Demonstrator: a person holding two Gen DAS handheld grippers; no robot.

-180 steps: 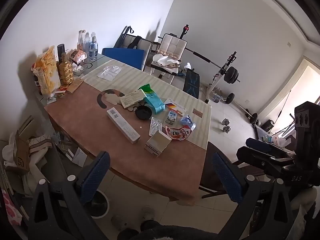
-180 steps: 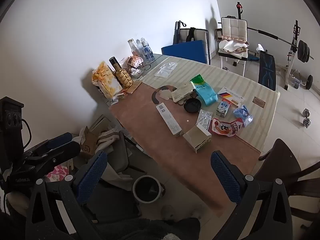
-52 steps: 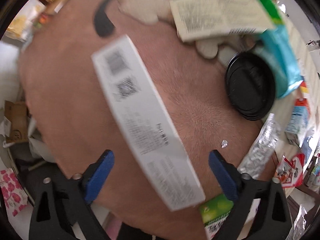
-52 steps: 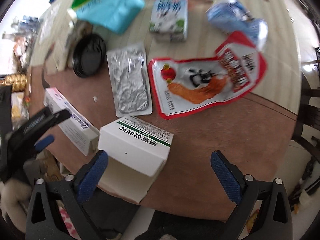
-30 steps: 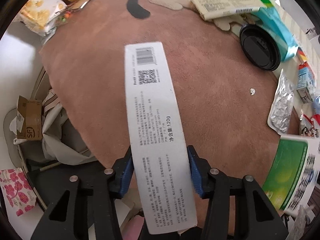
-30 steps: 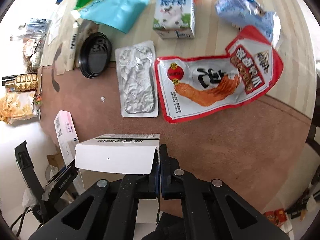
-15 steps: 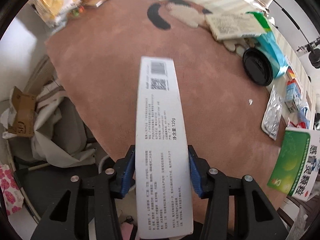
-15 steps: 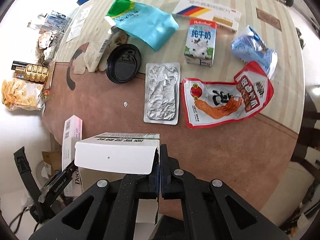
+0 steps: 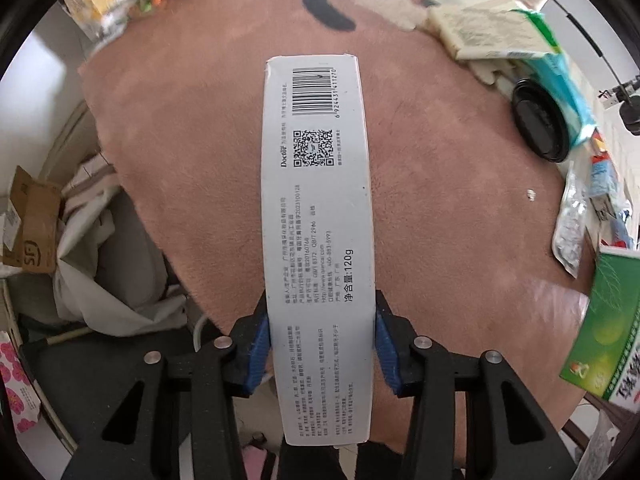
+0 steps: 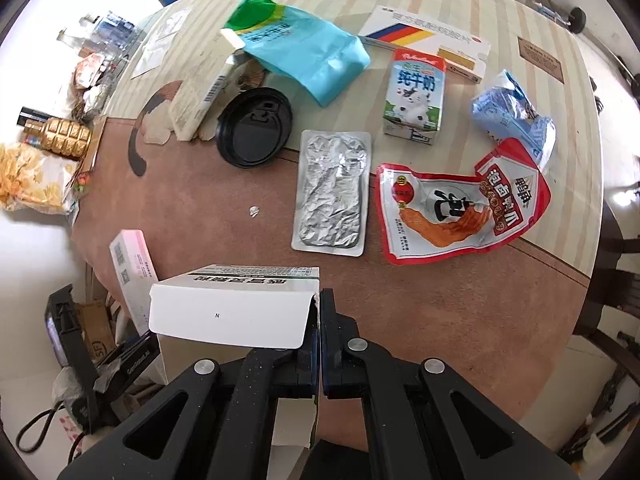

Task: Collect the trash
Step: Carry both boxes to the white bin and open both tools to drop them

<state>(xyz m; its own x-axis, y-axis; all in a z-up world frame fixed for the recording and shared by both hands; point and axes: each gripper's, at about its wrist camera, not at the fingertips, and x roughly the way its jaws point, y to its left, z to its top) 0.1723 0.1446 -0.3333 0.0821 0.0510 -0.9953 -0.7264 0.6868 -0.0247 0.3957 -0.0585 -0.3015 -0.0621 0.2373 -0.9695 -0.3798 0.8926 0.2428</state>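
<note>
- Left tool (image 9: 322, 350): clamped on long, flat white cardboard box (image 9: 318, 216)
- Right tool (image 10: 320, 332): pinching open flap of green-and-white carton (image 10: 236, 312)
- Worktop (image 10: 440, 320): crinkled foil pouch (image 10: 332, 192), round black plastic lid (image 10: 254, 133)

A lived-in home room: a tabletop (image 10: 460, 320) under a brown cat-print cloth, littered with a milk carton (image 10: 415, 96), snack pouch (image 10: 460, 204) and black cup lid (image 10: 255, 127); dumbbells (image 10: 576, 14) lie on the far floor, a cardboard box (image 9: 32, 232) at left.
</note>
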